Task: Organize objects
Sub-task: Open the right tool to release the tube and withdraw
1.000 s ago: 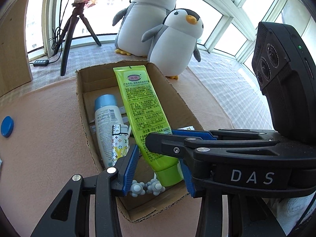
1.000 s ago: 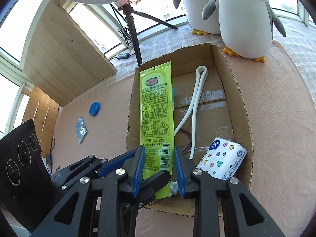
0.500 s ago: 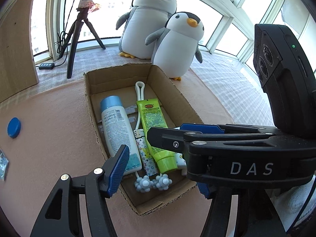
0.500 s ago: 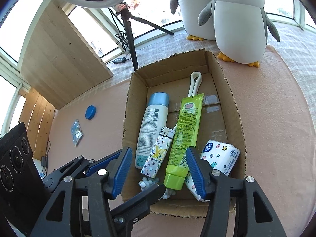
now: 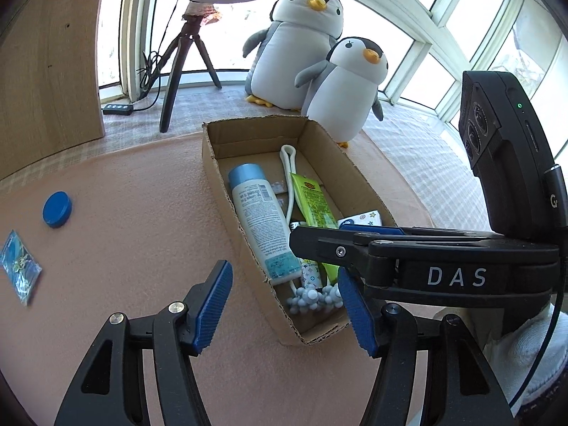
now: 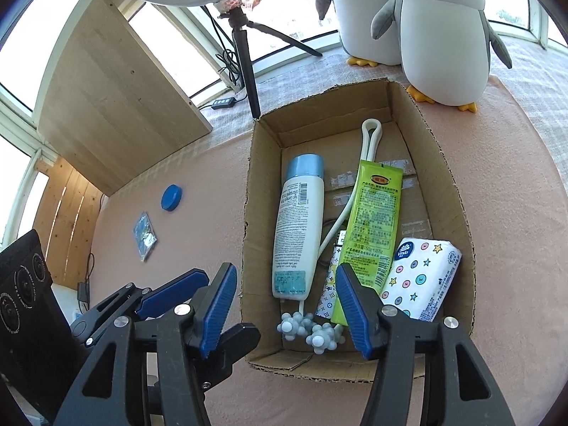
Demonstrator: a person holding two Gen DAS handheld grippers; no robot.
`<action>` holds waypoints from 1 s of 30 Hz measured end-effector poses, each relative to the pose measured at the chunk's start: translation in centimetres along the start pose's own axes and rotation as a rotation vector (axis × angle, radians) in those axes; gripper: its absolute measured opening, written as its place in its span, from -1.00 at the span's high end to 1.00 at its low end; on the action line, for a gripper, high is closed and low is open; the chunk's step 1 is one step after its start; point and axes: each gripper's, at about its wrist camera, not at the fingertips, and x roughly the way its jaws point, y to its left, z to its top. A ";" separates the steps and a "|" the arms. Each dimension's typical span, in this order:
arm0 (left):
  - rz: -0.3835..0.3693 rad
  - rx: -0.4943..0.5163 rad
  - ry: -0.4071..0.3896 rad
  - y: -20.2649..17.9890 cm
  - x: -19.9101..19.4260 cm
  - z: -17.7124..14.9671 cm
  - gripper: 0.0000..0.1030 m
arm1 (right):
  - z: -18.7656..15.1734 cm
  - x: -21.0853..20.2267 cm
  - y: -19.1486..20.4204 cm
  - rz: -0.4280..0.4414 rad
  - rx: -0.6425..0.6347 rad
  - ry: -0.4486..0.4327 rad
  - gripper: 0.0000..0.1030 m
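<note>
An open cardboard box [image 6: 458, 198] [image 5: 209, 163] sits on the pink mat. Inside lie a white bottle with a blue cap [image 6: 298, 227] [image 5: 261, 220], a green tube [image 6: 372, 227] [image 5: 314, 206], a patterned tissue pack [image 6: 422, 277], a small patterned tube [image 6: 332, 284] and a white massager with knobbed balls [image 6: 312, 332] [image 5: 312, 296]. My right gripper [image 6: 285, 307] is open and empty above the box's near end. My left gripper [image 5: 284, 310] is open and empty beside it, at the box's near left corner. A blue cap [image 6: 171, 197] [image 5: 56, 209] and a blue packet [image 6: 145, 236] [image 5: 19, 264] lie on the mat to the left.
Two plush penguins [image 5: 333, 71] [image 6: 440, 28] stand behind the box. A ring light on a tripod [image 5: 188, 53] [image 6: 245, 53] and a wooden board [image 6: 117, 99] [image 5: 46, 64] stand at the back left. Windows run along the back.
My right gripper opened and let the green tube drop into the box. Both grippers pulled back and away from the box; the left gripper also opened wider.
</note>
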 end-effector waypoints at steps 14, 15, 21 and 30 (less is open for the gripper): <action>0.046 -0.138 -0.009 9.2 -5.1 -4.9 -0.27 | -2.1 2.8 5.4 0.057 -0.001 0.036 -0.07; 0.051 -0.149 -0.007 10.0 -5.4 -5.3 -0.27 | -2.3 3.2 5.7 0.063 0.000 0.042 -0.07; 0.084 -0.211 -0.005 14.8 -7.1 -7.5 -0.27 | -3.1 4.9 8.1 0.085 -0.006 0.074 -0.08; 0.135 -0.303 -0.033 22.0 -9.4 -8.5 -0.27 | -2.6 7.7 13.1 0.115 -0.051 0.100 -0.08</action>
